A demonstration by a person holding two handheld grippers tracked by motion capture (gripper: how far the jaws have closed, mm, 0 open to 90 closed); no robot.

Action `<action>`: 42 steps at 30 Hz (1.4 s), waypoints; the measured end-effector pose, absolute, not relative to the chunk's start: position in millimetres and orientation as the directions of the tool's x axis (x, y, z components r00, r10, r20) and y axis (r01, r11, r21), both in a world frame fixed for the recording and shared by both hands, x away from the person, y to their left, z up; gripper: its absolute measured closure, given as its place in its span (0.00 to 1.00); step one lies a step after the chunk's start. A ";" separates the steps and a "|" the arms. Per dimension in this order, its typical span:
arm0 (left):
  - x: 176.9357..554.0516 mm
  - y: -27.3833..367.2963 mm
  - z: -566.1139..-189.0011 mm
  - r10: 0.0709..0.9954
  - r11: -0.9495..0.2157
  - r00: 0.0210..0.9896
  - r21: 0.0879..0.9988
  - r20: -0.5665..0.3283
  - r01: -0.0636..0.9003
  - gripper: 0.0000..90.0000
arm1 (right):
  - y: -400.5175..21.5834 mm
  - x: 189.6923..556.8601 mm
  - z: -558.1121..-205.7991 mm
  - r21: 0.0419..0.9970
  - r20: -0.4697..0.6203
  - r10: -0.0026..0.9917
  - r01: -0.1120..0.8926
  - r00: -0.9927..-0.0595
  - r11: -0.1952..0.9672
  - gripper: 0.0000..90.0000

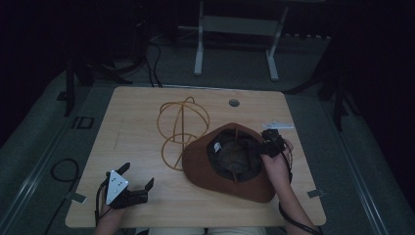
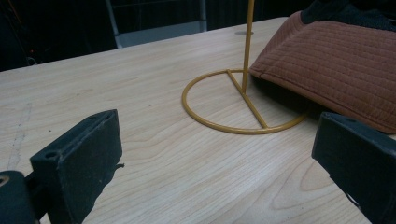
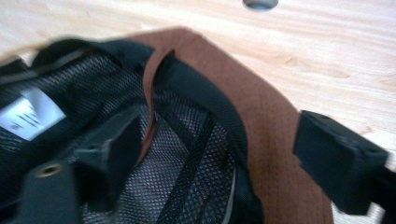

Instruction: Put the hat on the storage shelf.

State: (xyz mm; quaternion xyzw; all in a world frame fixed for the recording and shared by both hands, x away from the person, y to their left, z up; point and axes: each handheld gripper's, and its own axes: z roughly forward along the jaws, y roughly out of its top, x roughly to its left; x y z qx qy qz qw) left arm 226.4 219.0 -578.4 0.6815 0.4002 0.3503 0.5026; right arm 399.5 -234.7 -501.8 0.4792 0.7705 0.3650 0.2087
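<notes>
A brown brimmed hat (image 1: pixel 195 166) lies upside down on the right half of the wooden table (image 1: pixel 132 112), its black mesh lining and a white label (image 3: pixel 30 114) facing up. A gold wire hat stand (image 1: pixel 182 128) stands just left of it, its base ring (image 2: pixel 243 100) partly under the brim (image 2: pixel 336 65). My right gripper (image 1: pixel 268 147) is open at the hat's right rim: in the right gripper view (image 3: pixel 219 149) one jaw is inside the crown and the other is over the brim (image 3: pixel 275 126). My left gripper (image 1: pixel 138 175) rests open and holding nothing near the front left corner, facing the stand (image 2: pixel 215 154).
A round cable hole (image 1: pixel 234 103) sits near the table's far edge. White frame legs (image 1: pixel 198 49) stand on the floor beyond the table. Cables (image 1: pixel 63 171) lie on the floor at the left. Bare wood lies between my left gripper and the stand.
</notes>
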 end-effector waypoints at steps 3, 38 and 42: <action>226.8 218.5 -579.0 0.896 -0.175 0.438 0.965 0.074 0.196 0.03 | -230.2 406.9 -508.5 0.744 0.012 0.902 0.607 -0.431 0.280 0.13; 222.1 215.3 -564.8 0.888 -0.145 0.459 0.955 0.010 0.260 0.07 | -244.9 402.3 -494.7 0.771 -0.084 0.946 0.581 -0.313 0.261 0.94; 222.9 208.6 -559.5 0.871 -0.152 0.490 0.946 -0.008 0.285 0.07 | -253.6 395.5 -475.7 0.806 -0.042 0.951 0.553 -0.305 0.213 0.94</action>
